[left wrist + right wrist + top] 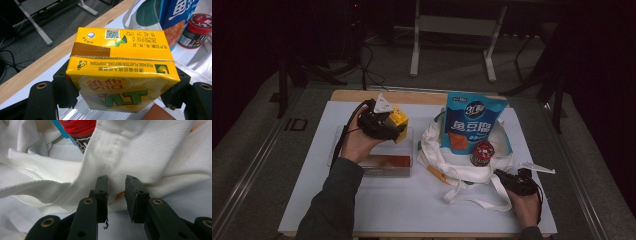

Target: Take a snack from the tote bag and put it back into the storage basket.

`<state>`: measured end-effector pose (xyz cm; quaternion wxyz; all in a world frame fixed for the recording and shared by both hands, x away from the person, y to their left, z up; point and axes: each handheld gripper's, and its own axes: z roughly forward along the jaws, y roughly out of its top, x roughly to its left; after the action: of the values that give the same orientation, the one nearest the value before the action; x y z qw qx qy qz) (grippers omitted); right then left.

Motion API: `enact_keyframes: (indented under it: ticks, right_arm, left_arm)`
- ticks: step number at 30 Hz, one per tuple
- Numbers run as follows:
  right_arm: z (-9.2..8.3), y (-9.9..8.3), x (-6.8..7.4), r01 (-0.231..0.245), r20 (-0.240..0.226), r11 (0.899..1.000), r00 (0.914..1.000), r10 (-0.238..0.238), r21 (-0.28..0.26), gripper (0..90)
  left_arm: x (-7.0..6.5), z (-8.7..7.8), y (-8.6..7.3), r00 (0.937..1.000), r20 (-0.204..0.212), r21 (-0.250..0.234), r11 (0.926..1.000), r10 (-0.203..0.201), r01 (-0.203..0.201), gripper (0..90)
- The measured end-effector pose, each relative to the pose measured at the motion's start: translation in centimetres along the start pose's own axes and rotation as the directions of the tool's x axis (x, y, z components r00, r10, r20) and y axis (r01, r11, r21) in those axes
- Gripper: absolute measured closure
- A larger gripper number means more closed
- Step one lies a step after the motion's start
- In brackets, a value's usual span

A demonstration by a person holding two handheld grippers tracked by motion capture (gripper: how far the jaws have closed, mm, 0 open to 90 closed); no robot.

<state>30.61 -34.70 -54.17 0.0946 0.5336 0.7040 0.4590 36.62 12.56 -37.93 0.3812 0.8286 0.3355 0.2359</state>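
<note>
Above the clear tray (pixel 372 167), left of the white bag (pixel 462 165), the left gripper (pixel 120 100) pinches a yellow carton (pixel 120 62); the right gripper (pixel 117 195), jaws slightly parted, touches the bag's edge.

"VLT" on yellow carton (pixel 120 72)

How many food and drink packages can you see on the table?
3. A yellow drink carton is clamped in the left gripper above a clear tray. A blue snack pouch and a red-lidded jar sit in the white cloth bag, which may hide more.
</note>
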Motion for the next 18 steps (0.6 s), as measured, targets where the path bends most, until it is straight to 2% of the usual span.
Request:
enact_keyframes:
  ticks: [10, 18]
  right_arm:
    - [0.0, 0.0, 0.0, -0.002, 0.0, 1.0, 1.0, 0.002, -0.001, 71.8]
    - [0.0, 0.0, 0.0, 0.001, 0.001, 1.0, 1.0, -0.001, 0.0, 71.8]
  left_arm:
    - [0.5, 0.0, -0.8, 0.9997, -0.012, 0.0, 0.9998, -0.021, 0.021, 28.8]
    - [0.9, 0.1, -2.1, 0.9989, -0.03, 0.022, 0.9991, -0.035, 0.036, 28.8]
